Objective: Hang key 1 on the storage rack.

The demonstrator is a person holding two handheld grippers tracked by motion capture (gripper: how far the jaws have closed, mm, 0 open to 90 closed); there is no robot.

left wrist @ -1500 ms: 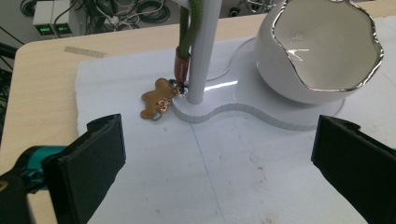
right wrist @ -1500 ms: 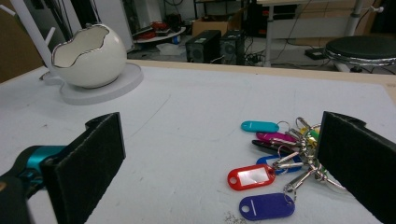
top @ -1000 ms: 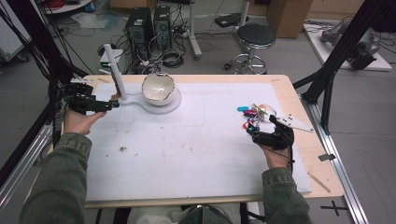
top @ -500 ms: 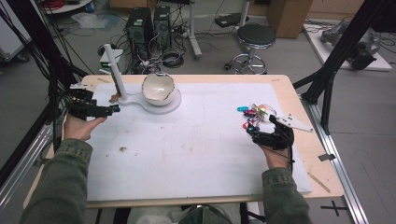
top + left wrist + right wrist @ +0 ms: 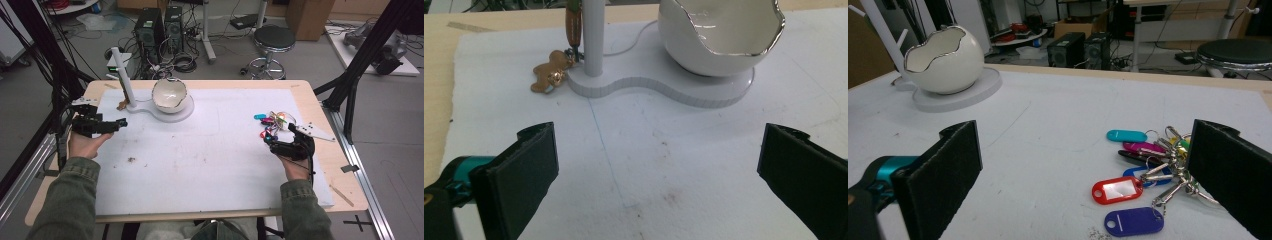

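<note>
A white egg-shaped bowl with a silver rim sits on a white stand base with an upright post. A gold bear-shaped charm hangs from the post and rests by its foot. A bunch of keys with coloured tags lies at the right of the white mat. My left gripper is open, short of the stand. My right gripper is open, with the keys just ahead of its right jaw.
A white mat covers most of the wooden table. A grey three-cornered plate lies beside the keys. A stool, computer towers and cables stand beyond the far edge. Black frame legs rise at both sides.
My left gripper has drawn slightly toward the table's left and near side, away from the stand. The right gripper has stayed put.
</note>
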